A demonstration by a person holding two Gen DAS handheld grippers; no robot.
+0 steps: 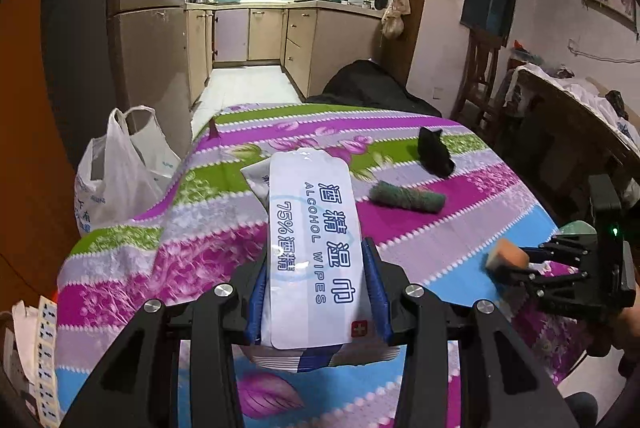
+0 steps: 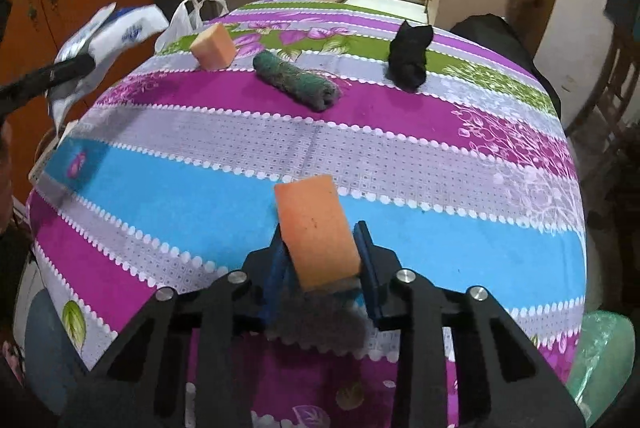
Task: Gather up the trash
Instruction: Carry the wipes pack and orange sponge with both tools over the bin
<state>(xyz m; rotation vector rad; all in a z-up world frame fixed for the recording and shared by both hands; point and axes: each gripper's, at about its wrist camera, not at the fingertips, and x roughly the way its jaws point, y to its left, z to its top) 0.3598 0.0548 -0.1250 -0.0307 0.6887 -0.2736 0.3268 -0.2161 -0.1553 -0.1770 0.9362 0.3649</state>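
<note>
left wrist view: the left gripper [image 1: 316, 292] is clamped on a pack of wipes [image 1: 312, 248], its long axis running straight out along the fingers. the label reads "alcohol wipes" and "75%", with chinese characters alongside. a white plastic bag [image 1: 116, 171] hangs off the table's left edge, nearer this hand than the other, likely the drop spot. green roll [image 1: 406, 196] and black lump [image 1: 434, 151] lie on the striped tablecloth [image 1: 440, 240].

right wrist view: the right gripper [image 2: 320, 260] is pinching an orange sponge [image 2: 316, 232], pads on its sides, long axis pointing away, low over the cloth. a second sponge [image 2: 213, 47] sits far-left, beside the green roll, nearer the bag.
</note>
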